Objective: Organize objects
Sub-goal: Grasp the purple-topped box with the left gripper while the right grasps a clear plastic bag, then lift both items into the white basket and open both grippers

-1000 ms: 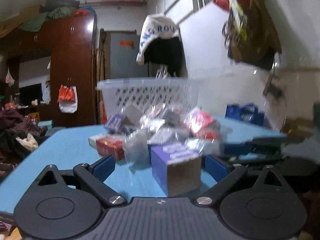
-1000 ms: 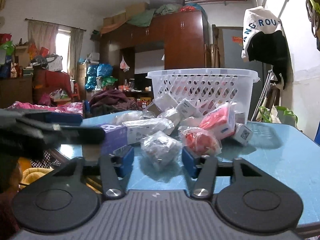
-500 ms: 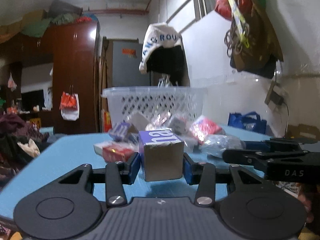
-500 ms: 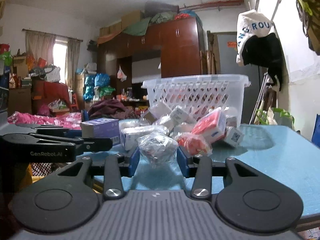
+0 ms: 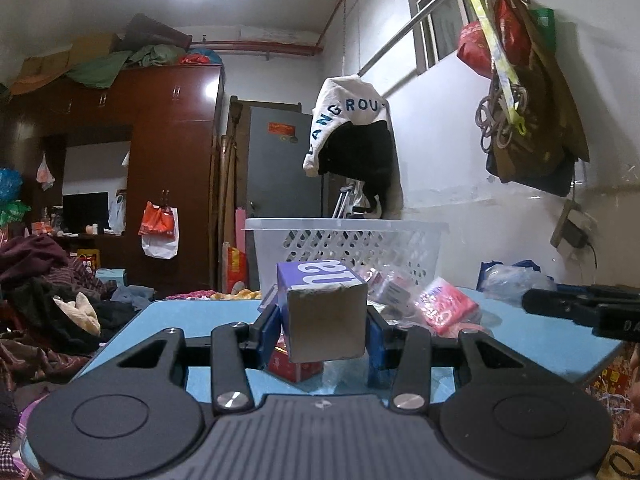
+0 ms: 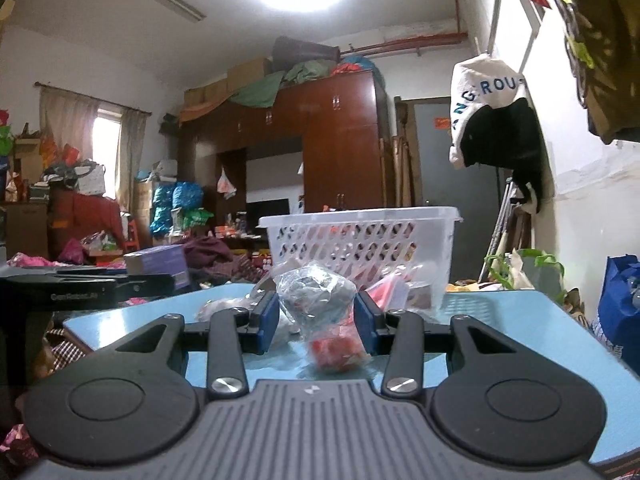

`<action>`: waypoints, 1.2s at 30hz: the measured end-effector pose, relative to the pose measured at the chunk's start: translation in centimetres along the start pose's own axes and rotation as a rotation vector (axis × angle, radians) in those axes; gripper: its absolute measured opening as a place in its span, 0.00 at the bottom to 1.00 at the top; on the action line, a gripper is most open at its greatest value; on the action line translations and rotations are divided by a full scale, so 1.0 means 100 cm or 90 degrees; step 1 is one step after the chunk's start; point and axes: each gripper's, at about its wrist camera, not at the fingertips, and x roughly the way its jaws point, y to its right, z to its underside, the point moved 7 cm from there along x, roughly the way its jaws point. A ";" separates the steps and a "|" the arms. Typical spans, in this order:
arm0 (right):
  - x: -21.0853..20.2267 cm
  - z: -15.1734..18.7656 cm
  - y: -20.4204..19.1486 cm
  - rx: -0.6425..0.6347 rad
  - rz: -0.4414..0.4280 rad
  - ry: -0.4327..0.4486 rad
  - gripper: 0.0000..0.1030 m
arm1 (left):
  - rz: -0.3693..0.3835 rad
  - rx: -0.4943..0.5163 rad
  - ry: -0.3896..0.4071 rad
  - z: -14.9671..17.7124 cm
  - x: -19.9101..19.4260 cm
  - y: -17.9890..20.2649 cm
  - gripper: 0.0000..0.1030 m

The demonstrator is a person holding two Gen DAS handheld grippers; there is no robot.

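My left gripper (image 5: 322, 334) is clamped on a purple carton (image 5: 324, 316), right gripper (image 6: 316, 316) on a clear-wrapped packet (image 6: 320, 300), both above the blue table (image 6: 500, 320) (messy bedroom), white basket (image 6: 360, 236) behind.

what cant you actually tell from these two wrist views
- Left wrist view: the purple box clamped in the left gripper shows a blank end; its label is foreshortened, unreadable.
- Right wrist view: the clear bag in the right gripper is crinkled; contents unclear.
- Both views: the white basket wall hides its inside.
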 end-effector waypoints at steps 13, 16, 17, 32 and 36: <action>0.020 -0.040 0.018 0.006 0.017 0.024 0.44 | 0.053 -0.031 0.014 -0.042 0.021 -0.007 0.47; 0.038 -0.062 0.023 0.015 0.002 0.027 0.44 | 0.081 -0.056 0.016 -0.071 0.040 -0.010 0.47; 0.046 -0.069 0.023 0.009 0.004 0.026 0.44 | 0.090 -0.067 0.017 -0.081 0.050 -0.012 0.47; 0.184 -0.095 0.060 0.007 0.070 -0.116 0.44 | 0.056 -0.103 -0.175 -0.110 0.229 -0.024 0.51; 0.185 -0.093 0.060 0.006 0.061 -0.122 0.92 | 0.027 -0.084 -0.179 -0.106 0.235 -0.029 0.91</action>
